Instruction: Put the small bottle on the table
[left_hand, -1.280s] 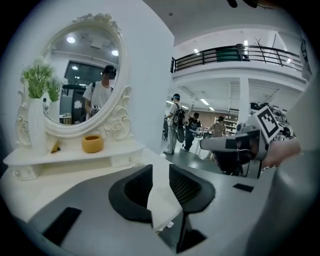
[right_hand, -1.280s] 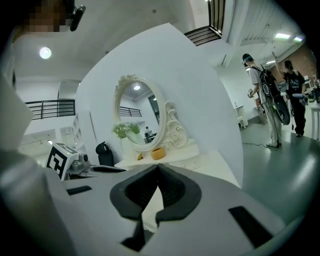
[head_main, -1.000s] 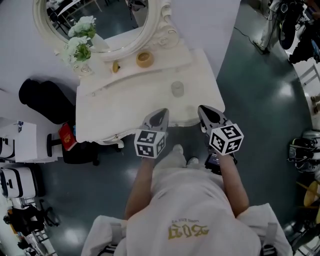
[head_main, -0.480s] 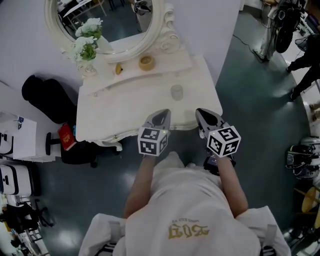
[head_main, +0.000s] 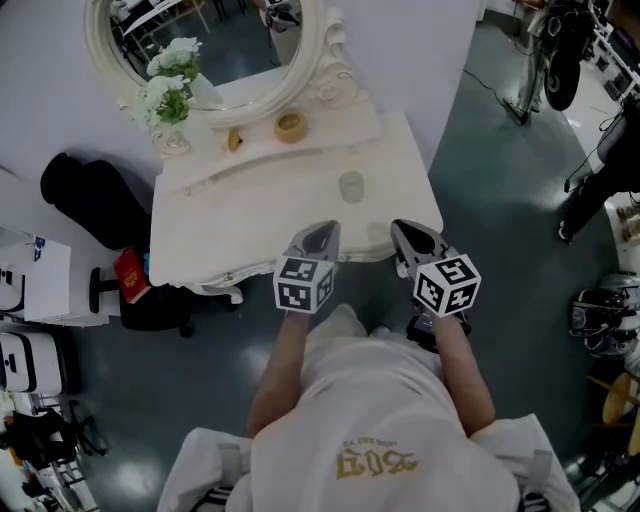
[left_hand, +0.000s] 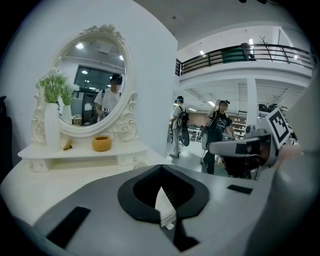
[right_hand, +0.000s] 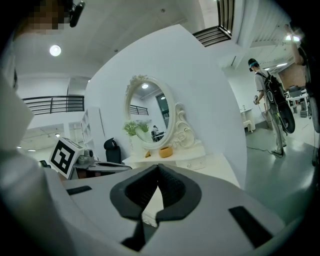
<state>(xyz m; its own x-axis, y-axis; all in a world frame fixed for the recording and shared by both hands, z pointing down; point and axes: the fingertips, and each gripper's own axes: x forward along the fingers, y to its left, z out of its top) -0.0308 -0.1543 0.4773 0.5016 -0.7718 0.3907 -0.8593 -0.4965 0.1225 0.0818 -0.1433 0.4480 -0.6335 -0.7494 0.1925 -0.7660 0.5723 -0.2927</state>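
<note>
Closest to me is the person's white top, with both arms reaching out in front. My left claw (head_main: 318, 232) is pressed together, and there is nothing in it. My right claw (head_main: 410, 230) is pressed together too, and it is also empty. Both claws hang side by side over the front edge of the white table (head_main: 230, 235). They point at the wall and tip down just a little.

The small bottle (head_main: 351, 185) stands up on the table top. It is a bit past the claw tips and sits between the two of them. Neither claw touches it.

Farther back there is a low shelf along the wall side of the table. A little yellow bowl (head_main: 289, 124) sits on it, with a tiny yellow thing (head_main: 232, 138) just beside it. At the left end of the shelf is a vase of white flowers (head_main: 160, 95). Behind all this stands a big round mirror (head_main: 312, 62) with a curly white frame
</note>
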